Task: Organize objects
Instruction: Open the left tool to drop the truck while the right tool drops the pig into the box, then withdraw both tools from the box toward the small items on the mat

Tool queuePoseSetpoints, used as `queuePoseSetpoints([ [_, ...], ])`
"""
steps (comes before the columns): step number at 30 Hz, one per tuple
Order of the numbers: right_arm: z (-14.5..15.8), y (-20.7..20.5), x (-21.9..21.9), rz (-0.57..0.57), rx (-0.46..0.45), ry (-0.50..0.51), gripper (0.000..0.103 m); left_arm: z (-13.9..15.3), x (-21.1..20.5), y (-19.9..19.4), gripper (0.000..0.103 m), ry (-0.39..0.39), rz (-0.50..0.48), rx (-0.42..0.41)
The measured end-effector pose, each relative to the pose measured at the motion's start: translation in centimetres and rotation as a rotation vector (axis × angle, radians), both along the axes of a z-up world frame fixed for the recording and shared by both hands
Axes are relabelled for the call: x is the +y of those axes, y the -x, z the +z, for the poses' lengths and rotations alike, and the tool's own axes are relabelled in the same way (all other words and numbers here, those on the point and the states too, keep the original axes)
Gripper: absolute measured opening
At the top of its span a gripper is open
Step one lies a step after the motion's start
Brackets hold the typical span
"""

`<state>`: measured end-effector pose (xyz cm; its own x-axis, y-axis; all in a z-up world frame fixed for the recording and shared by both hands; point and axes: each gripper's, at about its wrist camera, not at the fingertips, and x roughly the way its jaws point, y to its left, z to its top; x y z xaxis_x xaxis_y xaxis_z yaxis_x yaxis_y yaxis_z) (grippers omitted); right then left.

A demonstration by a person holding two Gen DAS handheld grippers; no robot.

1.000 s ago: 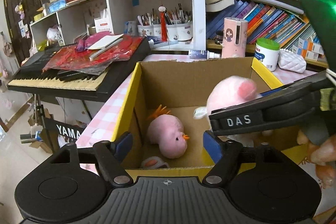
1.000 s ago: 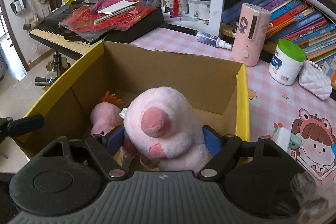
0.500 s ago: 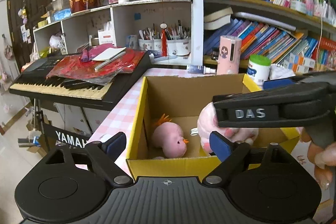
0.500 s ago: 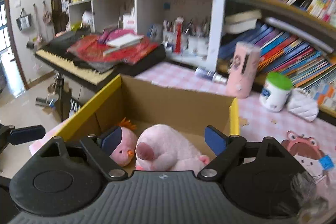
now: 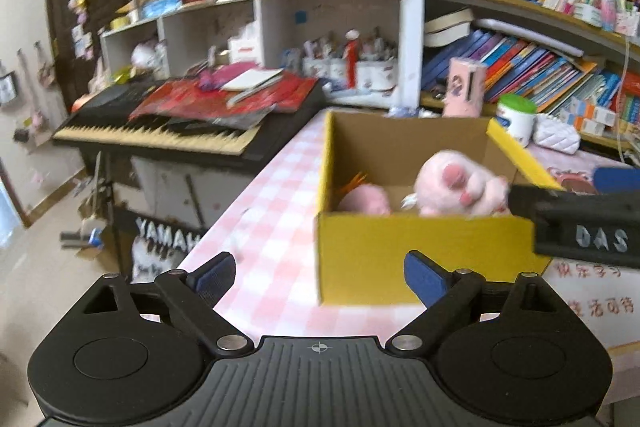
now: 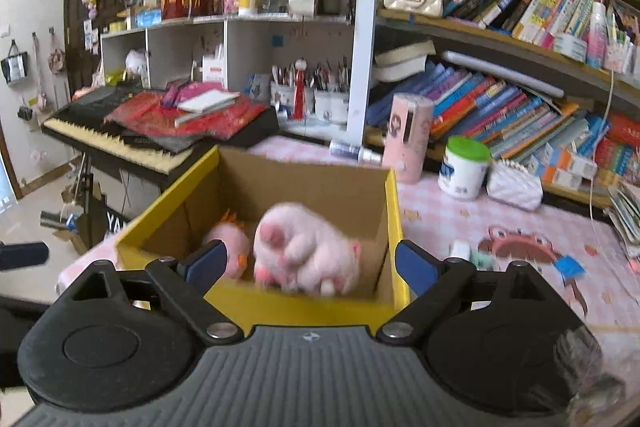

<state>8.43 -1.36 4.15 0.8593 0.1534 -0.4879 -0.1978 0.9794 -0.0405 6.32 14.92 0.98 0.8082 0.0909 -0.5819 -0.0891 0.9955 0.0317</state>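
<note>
Two fuzzy pink plush toys (image 6: 308,251) lie inside the yellow-edged cardboard box (image 6: 394,219).

2 plush toys lie side by side in the cardboard box (image 6: 304,183): the plush chick (image 6: 228,247) on the left, the plush pig (image 6: 308,251) on the right. The box sits on the table (image 5: 264,227), with the keyboard (image 5: 168,127) to its left and the bookshelf (image 6: 500,99) behind.

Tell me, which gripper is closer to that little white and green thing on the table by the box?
Probably the right gripper. It is open and empty, and the small white and green item lies just right of the box on its side. The left gripper, also open, faces the box's front left corner.
</note>
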Motion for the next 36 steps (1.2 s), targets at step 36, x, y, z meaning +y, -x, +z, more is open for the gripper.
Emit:
queuePoseSetpoints([
  [36, -4.0, 15.3, -4.3, -0.265, 0.131, 0.002, 0.094, -1.0, -4.9, 8.6, 0.093, -0.013, -0.238, 0.071],
])
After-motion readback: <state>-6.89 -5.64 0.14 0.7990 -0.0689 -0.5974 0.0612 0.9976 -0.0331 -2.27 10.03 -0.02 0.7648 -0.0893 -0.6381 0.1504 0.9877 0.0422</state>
